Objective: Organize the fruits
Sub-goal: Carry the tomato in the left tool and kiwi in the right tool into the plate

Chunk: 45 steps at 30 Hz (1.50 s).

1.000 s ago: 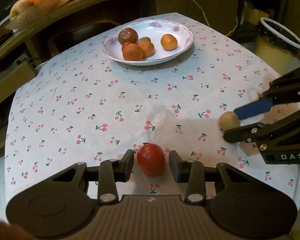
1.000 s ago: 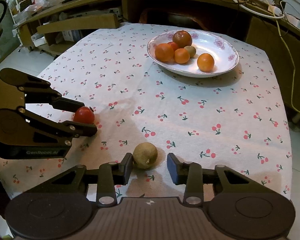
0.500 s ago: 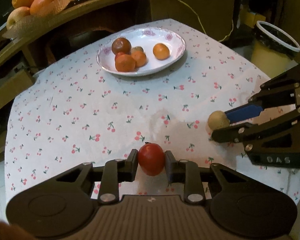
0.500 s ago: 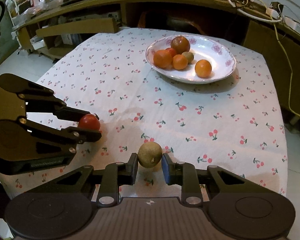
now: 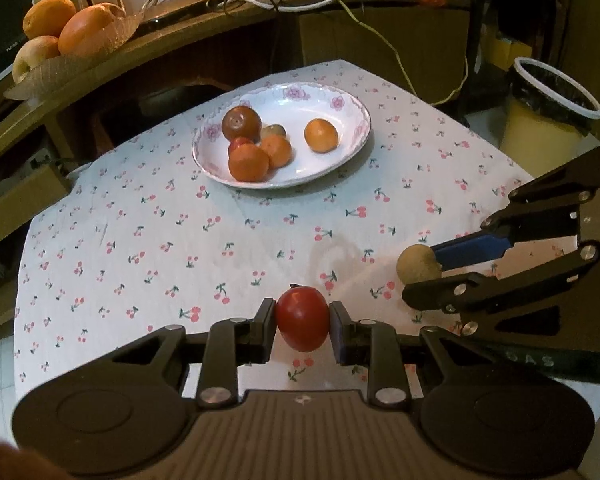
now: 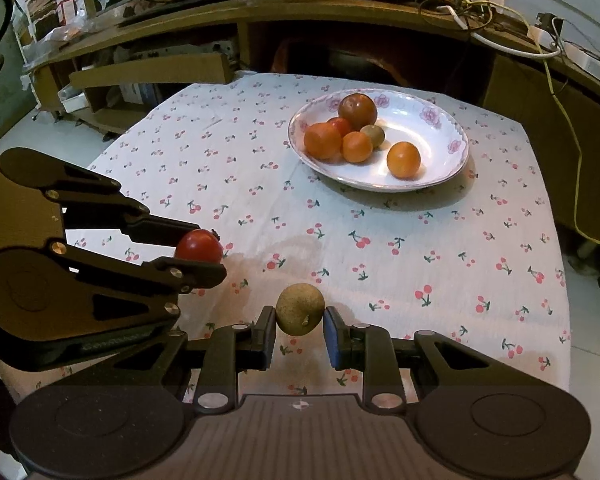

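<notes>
Now your left gripper [image 5: 302, 322] is clamped on the red tomato [image 5: 302, 318], both pads pressed to its sides, over the near edge of the cherry-print tablecloth [image 5: 180, 232]; your right gripper [image 6: 300, 327] is closed the same way on a small brownish-green fruit [image 6: 300, 309], pinched between its pads; whether either fruit rests on the cloth or hangs just above it, you cannot tell. The two grippers sit side by side, near each other but apart; across the table stands the white flowered plate [image 5: 352, 108], well away from both, holding three oranges, a dark red-brown fruit, a small red one and a small greenish one; a yellow bin [image 5: 548, 116] stands beyond the table's right corner.
</notes>
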{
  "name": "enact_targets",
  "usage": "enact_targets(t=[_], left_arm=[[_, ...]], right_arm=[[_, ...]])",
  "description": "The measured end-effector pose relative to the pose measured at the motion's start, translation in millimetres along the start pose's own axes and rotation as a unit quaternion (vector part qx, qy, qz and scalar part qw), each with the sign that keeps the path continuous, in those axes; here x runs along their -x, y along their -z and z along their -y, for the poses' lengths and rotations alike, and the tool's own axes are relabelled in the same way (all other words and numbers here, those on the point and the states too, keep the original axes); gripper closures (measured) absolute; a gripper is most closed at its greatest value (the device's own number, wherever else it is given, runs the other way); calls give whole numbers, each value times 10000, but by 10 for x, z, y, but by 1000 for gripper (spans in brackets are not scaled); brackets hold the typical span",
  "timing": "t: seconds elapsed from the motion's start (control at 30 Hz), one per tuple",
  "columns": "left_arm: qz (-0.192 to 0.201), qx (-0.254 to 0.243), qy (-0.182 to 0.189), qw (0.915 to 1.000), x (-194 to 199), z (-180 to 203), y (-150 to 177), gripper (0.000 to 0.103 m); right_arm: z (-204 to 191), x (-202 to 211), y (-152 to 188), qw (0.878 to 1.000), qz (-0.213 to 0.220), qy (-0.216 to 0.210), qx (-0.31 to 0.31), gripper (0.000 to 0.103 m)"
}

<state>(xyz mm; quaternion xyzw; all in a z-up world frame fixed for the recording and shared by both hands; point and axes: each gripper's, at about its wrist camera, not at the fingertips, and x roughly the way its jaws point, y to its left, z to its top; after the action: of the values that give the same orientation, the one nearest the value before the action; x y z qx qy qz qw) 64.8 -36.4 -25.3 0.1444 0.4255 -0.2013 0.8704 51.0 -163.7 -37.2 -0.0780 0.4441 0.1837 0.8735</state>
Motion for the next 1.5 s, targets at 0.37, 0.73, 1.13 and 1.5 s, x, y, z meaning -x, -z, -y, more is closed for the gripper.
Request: enact_targets(t=[0.37, 0.73, 1.13, 1.5], left_arm=[[95, -8, -27, 10000, -22, 7, -88, 69], [252, 18, -80, 9996, -15, -44, -236, 69], [670, 77, -166, 9976, -60, -177, -771, 70], [684, 124, -226, 9973, -424, -331, -1150, 70]], right_arm=[[48, -5, -73, 9998, 106, 83, -116, 77], [117, 12, -180, 9992, 285, 188, -205, 76], [316, 19, -543, 9968, 644, 313, -359, 76], [571, -197, -902, 9953, 742, 518, -350, 75]])
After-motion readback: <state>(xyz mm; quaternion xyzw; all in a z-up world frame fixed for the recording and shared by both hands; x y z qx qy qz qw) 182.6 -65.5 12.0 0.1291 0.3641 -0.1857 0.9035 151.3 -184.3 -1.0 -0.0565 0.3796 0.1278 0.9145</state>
